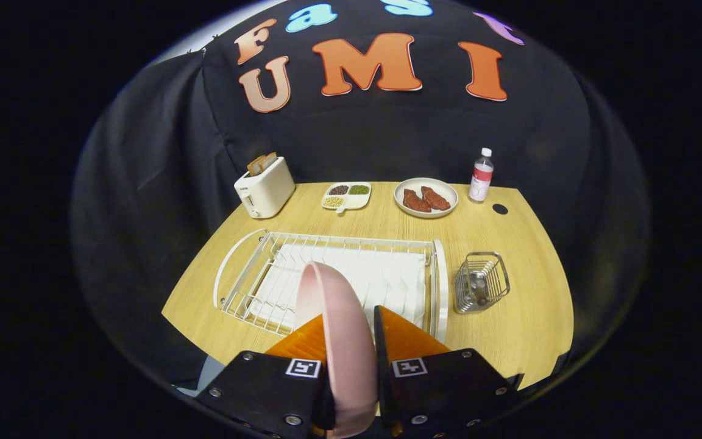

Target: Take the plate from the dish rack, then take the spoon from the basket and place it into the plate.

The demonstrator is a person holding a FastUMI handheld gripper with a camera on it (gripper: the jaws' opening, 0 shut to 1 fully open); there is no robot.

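Note:
A pink plate (334, 323) stands on edge between my two orange fingers (406, 338), and my gripper (351, 341) is shut on it, holding it above the near side of the white wire dish rack (265, 268). The rack rests on the wooden table (521, 329) just beyond the fingers, with a white mat inside. To the right of the rack stands a small wire basket (481, 281) with a spoon (479, 292) lying in its bottom.
At the back of the table stand a white toaster (264, 189) with bread, a divided dish of seeds (347, 196), a plate with meat (426, 197) and a small bottle (481, 175). Bare table lies right of the basket.

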